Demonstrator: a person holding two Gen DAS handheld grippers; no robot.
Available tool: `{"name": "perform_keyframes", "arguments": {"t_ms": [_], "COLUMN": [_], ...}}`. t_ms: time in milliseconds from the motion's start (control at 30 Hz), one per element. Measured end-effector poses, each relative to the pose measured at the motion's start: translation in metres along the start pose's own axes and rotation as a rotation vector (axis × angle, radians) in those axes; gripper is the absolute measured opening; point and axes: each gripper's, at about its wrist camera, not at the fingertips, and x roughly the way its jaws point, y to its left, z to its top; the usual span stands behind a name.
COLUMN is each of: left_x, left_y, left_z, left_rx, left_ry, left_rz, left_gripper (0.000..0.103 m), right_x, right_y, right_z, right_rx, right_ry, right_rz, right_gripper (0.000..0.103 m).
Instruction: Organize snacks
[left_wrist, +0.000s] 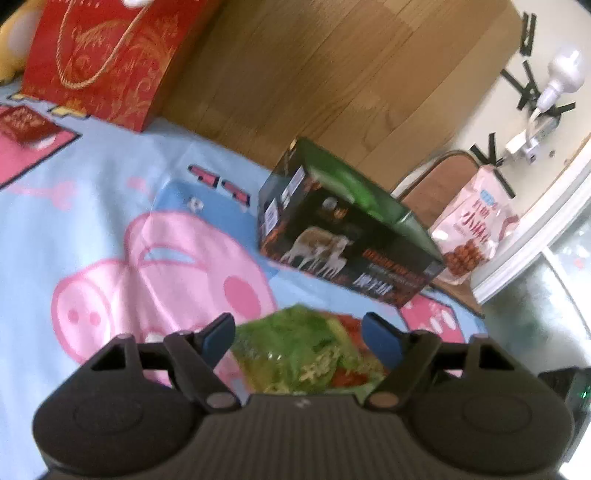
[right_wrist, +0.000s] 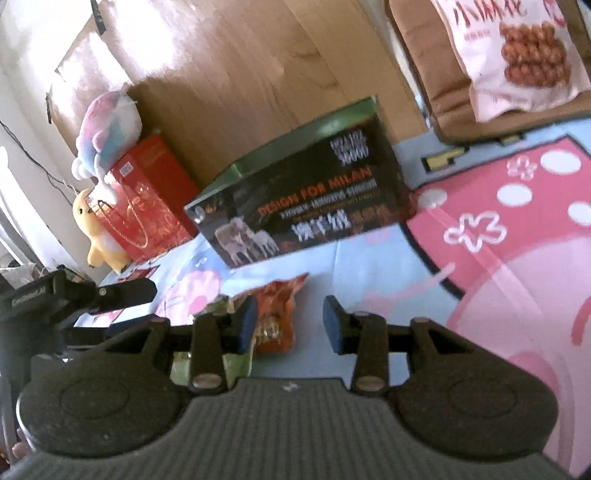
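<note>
One dark box (left_wrist: 347, 236), two snack bags, pink (left_wrist: 471, 229) and green (left_wrist: 306, 350)

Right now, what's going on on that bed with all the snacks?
A person is sorting snacks on a cartoon pig bedsheet with two handheld grippers. The left gripper is open around a green snack bag, not clamped on it. The right gripper is open beside an orange snack bag, holding nothing. A dark box stands behind them, with a pink snack bag and a red gift bag further back.
</note>
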Motion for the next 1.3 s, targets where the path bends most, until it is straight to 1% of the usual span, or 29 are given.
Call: {"name": "perform_keyframes", "arguments": {"t_ms": [67,100,167,200,267,400,467,533,633,767,900,1033,1100,1167,1233,1300], "left_x": [0.008,0.007,0.009,0.01,0.01,0.008,0.006,0.004,-0.001,-0.007,-0.019,-0.036,-0.042,-0.044,-0.043,-0.04], "left_y": [0.001,0.0,-0.006,-0.008,-0.011,-0.011,-0.014,-0.021,-0.032,-0.043,-0.041,-0.034,-0.029,-0.024,-0.02,-0.018], "left_z": [-0.004,-0.006,-0.008,-0.009,-0.01,-0.007,-0.005,-0.006,-0.008,-0.012,-0.015,-0.015,-0.014,-0.014,-0.015,-0.017], "left_rx": [-0.007,0.008,0.041,0.057,0.077,0.048,0.05,0.06,0.069,0.076,0.043,0.017,0.0,-0.021,-0.036,-0.044], "left_ry": [0.029,0.016,0.016,0.016,0.019,0.031,0.029,0.028,0.03,0.046,0.043,-0.002,-0.012,-0.013,-0.006,0.006], "left_rz": [0.017,0.024,0.047,0.058,0.07,0.052,0.037,0.015,-0.038,-0.099,-0.156,-0.161,-0.166,-0.179,-0.186,-0.183], "left_gripper": [0.076,0.076,0.076,0.076,0.076,0.076,0.076,0.076,0.077,0.079,0.081,0.082,0.084,0.085,0.085,0.085], "right_x": [0.002,0.005,0.01,0.011,0.006,-0.012,-0.023,-0.033,-0.047,-0.059,-0.066,-0.074,-0.075,-0.075,-0.072,-0.062], "right_y": [0.001,0.002,0.003,0.005,0.003,-0.002,-0.011,-0.023,-0.029,-0.02,-0.005,0.006,0.008,0.009,0.011,0.008], "right_z": [0.001,0.002,-0.001,-0.001,-0.001,-0.001,0.003,0.007,0.009,0.009,0.013,0.023,0.028,0.028,0.025,0.016], "right_rx": [0.011,0.015,0.017,0.01,0.016,0.031,0.087,0.169,0.238,0.265,0.261,0.223,0.231,0.243,0.245,0.267], "right_ry": [0.015,0.027,0.054,0.054,0.042,-0.042,-0.072,-0.072,-0.079,-0.084,-0.095,-0.14,-0.147,-0.14,-0.117,-0.07], "right_rz": [0.015,0.028,0.038,0.03,0.037,-0.009,-0.014,0.026,0.098,0.181,0.244,0.262,0.294,0.327,0.34,0.344], "right_gripper": [0.04,0.038,0.018,0.013,0.009,0.008,0.007,0.006,0.005,0.004,0.004,0.004,0.004,0.004,0.004,0.004]}}
